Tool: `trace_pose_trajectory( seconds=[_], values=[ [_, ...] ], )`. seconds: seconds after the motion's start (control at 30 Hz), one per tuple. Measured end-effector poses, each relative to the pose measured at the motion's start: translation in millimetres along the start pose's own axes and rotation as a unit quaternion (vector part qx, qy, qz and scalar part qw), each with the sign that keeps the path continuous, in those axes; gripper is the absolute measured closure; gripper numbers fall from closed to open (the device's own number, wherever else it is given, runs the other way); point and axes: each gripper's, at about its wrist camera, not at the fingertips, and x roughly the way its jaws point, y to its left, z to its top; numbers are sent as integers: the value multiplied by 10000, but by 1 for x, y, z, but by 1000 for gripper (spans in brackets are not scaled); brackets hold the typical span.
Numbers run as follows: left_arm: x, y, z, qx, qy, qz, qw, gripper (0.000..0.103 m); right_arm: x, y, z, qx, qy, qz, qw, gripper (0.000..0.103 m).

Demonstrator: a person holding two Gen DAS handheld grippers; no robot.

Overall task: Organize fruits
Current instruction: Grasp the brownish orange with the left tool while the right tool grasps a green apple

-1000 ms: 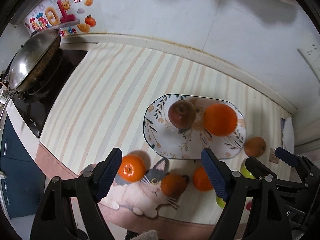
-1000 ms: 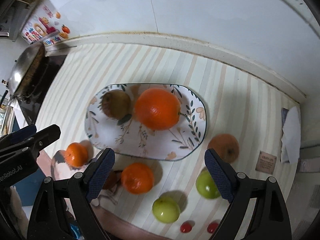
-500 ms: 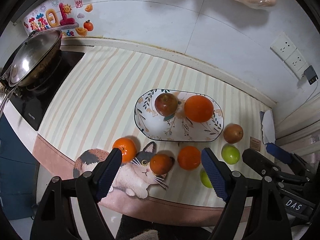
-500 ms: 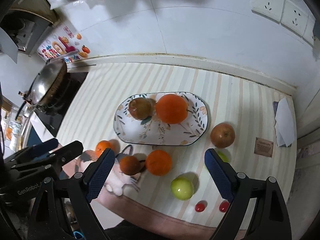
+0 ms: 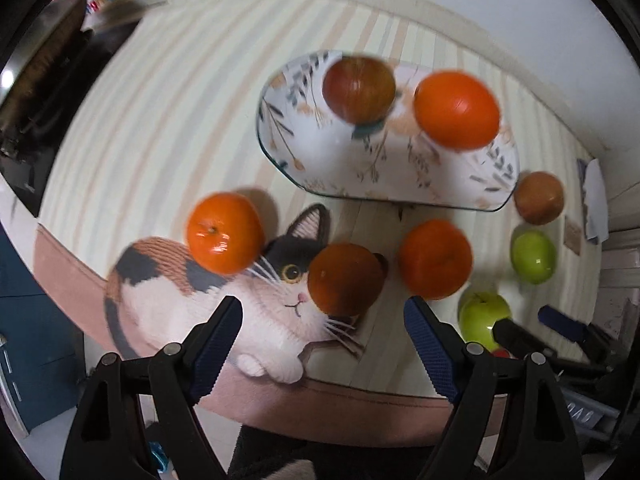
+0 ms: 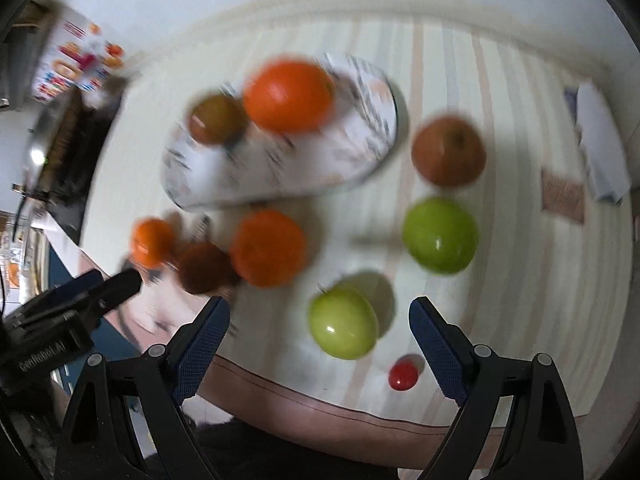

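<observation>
A floral plate [image 5: 320,168] holds a red apple [image 5: 359,88] and a large orange [image 5: 456,110]. In front of it lie a mandarin [image 5: 225,232], a dark orange [image 5: 346,278] and another orange [image 5: 436,258]. My left gripper [image 5: 322,320] hovers over the dark orange, jaws opening, gripping nothing. In the blurred right wrist view, my right gripper [image 6: 320,320] stands open above a green apple [image 6: 344,322] without touching it. A second green apple [image 6: 440,234], a red apple [image 6: 448,150] and a cherry tomato [image 6: 403,374] lie nearby.
A cat-print mat [image 5: 180,300] covers the striped table's front left, close to the edge. A stove with a wok [image 6: 52,148] stands at the far left. White paper [image 5: 596,196] and a brown card [image 6: 562,196] lie at the right, near the wall.
Both grippers have dropped toward the table since half a second ago, so the fruit looks larger and blurred. No fruit has shifted.
</observation>
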Motion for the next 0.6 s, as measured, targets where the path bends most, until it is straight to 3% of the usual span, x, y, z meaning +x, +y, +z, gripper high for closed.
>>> trace_pose_trajectory(
  seconds=[0.13, 0.3, 0.43, 0.6],
  values=[
    [29, -8, 5, 171, 274, 95, 9994, 21, 29, -11, -7, 88, 237, 35, 9997, 16],
    [54, -16, 11, 225, 560, -119, 9981, 49, 54, -12, -12, 67, 391, 109, 9992, 35],
    [52, -21, 10, 281, 443, -99, 9986, 50, 62, -12, -13, 7, 374, 3, 9993, 43],
    [39, -26, -9, 431, 343, -19, 9985, 51, 63, -13, -18, -42, 455, 40, 9989, 44]
  ],
)
